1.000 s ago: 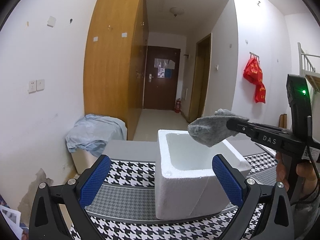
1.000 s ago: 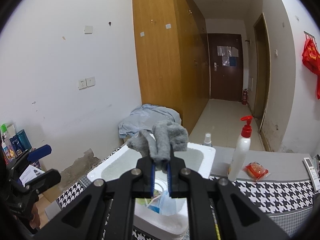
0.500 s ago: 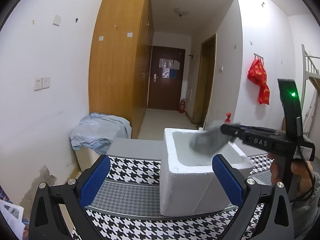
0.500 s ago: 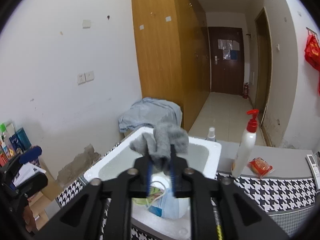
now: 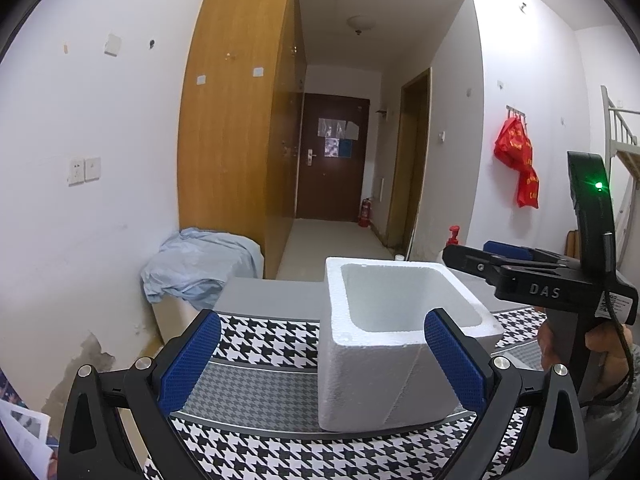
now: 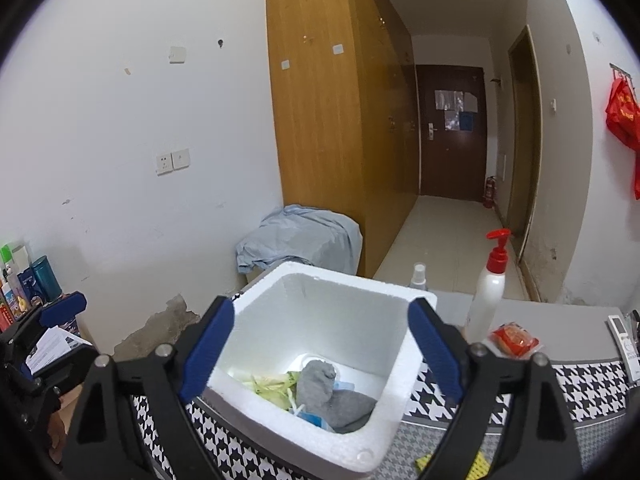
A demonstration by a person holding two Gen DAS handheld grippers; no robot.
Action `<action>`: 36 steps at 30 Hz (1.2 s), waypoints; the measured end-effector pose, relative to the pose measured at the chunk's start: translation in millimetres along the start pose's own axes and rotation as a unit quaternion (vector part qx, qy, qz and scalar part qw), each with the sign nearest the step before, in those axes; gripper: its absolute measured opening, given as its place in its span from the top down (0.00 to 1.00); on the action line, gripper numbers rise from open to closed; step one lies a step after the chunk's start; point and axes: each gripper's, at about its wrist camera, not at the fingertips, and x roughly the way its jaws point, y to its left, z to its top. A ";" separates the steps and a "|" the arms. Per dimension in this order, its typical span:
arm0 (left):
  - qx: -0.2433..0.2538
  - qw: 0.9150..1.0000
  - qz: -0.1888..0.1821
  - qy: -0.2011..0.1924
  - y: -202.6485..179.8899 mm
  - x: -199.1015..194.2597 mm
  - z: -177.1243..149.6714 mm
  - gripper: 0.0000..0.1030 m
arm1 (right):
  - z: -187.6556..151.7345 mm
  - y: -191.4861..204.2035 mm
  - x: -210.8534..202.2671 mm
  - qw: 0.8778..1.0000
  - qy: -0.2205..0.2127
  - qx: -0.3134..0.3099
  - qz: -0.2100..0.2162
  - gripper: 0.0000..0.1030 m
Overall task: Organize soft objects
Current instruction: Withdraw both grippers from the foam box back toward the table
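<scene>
The grey sock (image 6: 328,390) lies inside the white foam box (image 6: 394,384), on top of a pale green thing and something blue already there. Over the box's near side the right gripper (image 6: 320,350) has just been opening; its jaws stand wide and empty, so this drop looks done. The left gripper (image 5: 320,354), near the box, is also spread with nothing between its jaws. No other loose soft thing shows on the checked cloth (image 5: 256,332).

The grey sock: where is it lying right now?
In the right wrist view the grey sock lies at the bottom of the white foam box, on the other items, below the open right gripper.
</scene>
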 end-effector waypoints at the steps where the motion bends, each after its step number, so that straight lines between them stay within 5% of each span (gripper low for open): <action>1: -0.001 1.000 0.000 0.001 -0.1 -0.2 0.0 0.01 | -0.2 0.7 -1.0 1.000 -0.001 0.000 0.001 0.08; 6: 0.000 1.000 0.001 0.000 -2.3 -4.3 1.2 0.01 | -0.7 1.0 -7.8 1.000 -0.008 0.002 0.004 0.00; 36: 0.014 1.000 0.010 -0.017 -27.0 -19.4 -0.5 0.01 | -16.5 -2.5 -50.6 0.999 -0.032 -0.025 0.009 0.00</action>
